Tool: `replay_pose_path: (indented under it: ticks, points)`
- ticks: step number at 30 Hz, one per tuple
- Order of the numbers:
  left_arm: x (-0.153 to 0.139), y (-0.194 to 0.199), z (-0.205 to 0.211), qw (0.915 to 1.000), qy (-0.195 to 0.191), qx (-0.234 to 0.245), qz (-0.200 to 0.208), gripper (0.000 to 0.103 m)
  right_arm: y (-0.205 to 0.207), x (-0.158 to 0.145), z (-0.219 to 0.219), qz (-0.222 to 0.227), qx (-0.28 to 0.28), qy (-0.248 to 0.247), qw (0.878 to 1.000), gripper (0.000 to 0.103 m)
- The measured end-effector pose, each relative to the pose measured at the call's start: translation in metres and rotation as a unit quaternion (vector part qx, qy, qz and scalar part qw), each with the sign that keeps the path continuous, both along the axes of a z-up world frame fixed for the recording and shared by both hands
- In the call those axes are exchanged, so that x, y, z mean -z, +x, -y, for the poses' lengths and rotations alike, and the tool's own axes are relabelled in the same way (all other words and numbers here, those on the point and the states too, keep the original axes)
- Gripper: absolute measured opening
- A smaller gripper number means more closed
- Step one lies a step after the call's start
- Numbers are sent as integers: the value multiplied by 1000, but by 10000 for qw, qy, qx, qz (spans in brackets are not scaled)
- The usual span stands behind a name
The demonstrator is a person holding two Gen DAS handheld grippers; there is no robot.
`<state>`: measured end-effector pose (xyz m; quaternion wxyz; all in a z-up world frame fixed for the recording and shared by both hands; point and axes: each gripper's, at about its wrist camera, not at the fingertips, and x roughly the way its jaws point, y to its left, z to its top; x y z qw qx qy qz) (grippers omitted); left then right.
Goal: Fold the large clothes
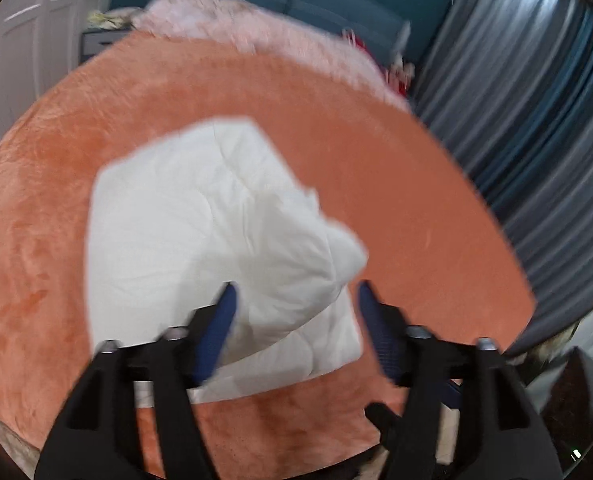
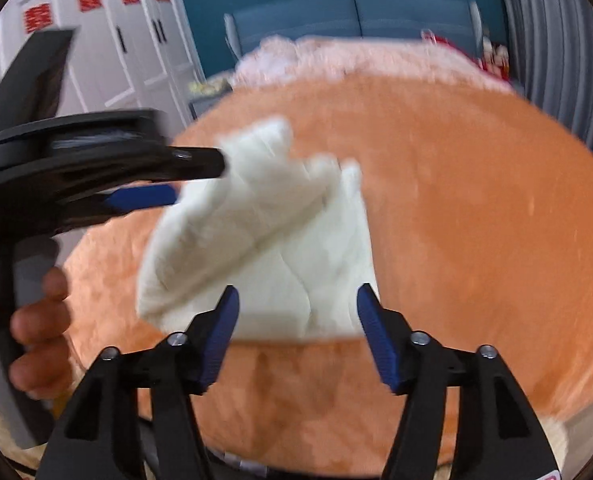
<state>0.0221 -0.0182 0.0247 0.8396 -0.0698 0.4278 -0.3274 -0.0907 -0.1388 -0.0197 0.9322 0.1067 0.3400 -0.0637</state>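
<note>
Motion-blurred white garment [image 2: 264,240], left claw [image 2: 200,178] tips blurred

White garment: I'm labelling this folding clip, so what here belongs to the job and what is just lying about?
Job:
white garment
left tongs
right tongs
orange bedspread, the work surface

Lying about:
pink fluffy blanket
grey curtains
white wardrobe

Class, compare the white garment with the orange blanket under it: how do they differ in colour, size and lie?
Colour: the garment is white; the blanket is orange.
Size: the garment covers a small patch; the blanket spreads across most of both views.
Lie: the garment is bunched and layered, one flap raised; the blanket lies spread out flat.
Both are soft fabric, and both look blurred.
</note>
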Motion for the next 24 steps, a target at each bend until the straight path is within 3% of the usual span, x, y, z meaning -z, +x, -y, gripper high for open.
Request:
replay_pose_path:
  ticks: [3,7,11,13,14,17,21,24]
  points:
    - [-21,11,-32,9984,-219,-498,160,69,16,-22,-3,320,-147,-107,9993,69]
    - [-11,36,-52,9931,400,-1090,163,69,59,-40,-2,487,-181,-40,9986,70]
    - [5,52,-66,9893,539,-1351,-107,68,100,-35,6,197,-83,240,9995,70]
    - [11,55,-68,9880,659,-1387,-154,67,112,-24,9,-73,-99,514,9986,56]
    - [13,58,-69,9876,718,-1380,-185,65,121,-16,10,-283,-165,632,9975,30]
    - [16,57,-67,9876,810,-1331,-210,65,114,-13,17,-331,-127,658,9972,12]
    - [20,56,-60,9886,954,-1151,-188,63,76,-15,25,-174,175,524,9983,9]
    - [27,55,-49,9889,1067,-1007,-221,61,60,1,31,-376,452,342,9977,9]
